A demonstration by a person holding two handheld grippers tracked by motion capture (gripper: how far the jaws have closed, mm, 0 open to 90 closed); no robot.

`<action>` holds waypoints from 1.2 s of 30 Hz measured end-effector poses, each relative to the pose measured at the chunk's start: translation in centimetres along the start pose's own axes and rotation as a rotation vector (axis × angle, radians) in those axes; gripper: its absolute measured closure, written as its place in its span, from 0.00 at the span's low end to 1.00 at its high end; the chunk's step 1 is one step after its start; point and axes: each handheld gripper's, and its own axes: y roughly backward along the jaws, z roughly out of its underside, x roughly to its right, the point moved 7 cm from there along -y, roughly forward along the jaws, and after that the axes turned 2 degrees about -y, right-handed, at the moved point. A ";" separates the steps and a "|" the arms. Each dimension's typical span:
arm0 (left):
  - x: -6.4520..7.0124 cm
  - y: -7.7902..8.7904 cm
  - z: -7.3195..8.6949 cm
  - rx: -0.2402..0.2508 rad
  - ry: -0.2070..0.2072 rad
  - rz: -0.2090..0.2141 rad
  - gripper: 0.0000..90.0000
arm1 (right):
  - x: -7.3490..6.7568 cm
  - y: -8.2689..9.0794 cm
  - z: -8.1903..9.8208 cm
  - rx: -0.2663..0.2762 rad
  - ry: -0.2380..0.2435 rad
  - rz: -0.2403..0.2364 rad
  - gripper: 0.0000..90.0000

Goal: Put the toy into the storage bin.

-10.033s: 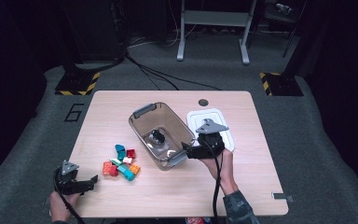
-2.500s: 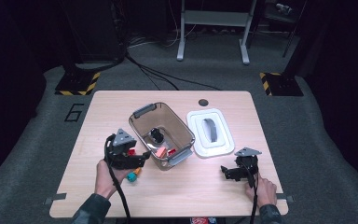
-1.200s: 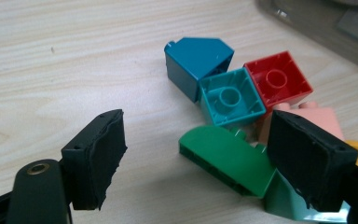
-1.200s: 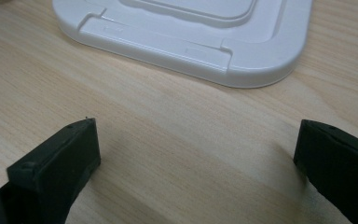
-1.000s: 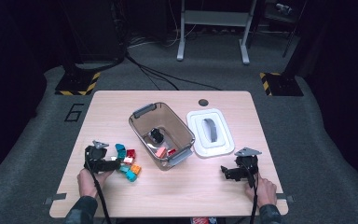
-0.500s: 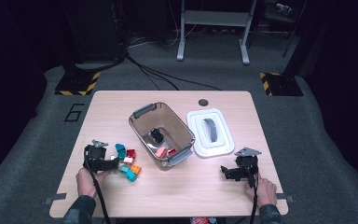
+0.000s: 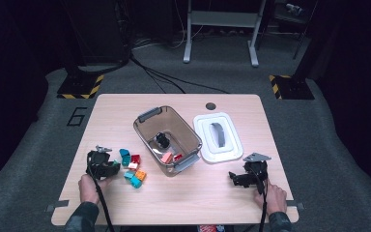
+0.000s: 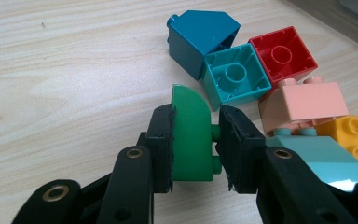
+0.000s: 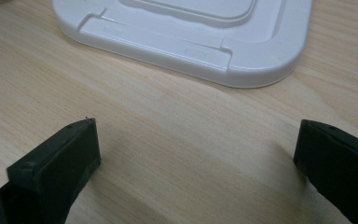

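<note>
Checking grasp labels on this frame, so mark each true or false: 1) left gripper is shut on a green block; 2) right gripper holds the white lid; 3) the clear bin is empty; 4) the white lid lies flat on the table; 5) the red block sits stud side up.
1) True: the left gripper has just closed its jaws on the green rounded plastic block.
2) False: the right gripper is open over bare wood, short of the white plastic lid.
3) False: the clear plastic bin holds blocks and a black object.
4) True.
5) False: the red plastic block shows its hollow underside.
</note>
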 end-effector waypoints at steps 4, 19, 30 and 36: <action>-0.1 0.7 -0.3 0.013 -0.005 0.005 0.74 | 0.0 0.0 0.0 0.002 0.003 0.000 0.00; 0.0 3.9 -3.2 0.084 -0.026 0.028 0.75 | 0.0 0.0 0.0 0.000 0.000 0.000 0.00; 0.3 5.4 -5.9 0.131 -0.028 0.045 0.75 | 0.0 0.0 0.0 0.000 0.000 0.000 0.00; 0.5 6.2 -7.7 0.157 -0.037 0.060 0.75 | 0.0 0.0 0.0 -0.001 0.001 0.000 0.00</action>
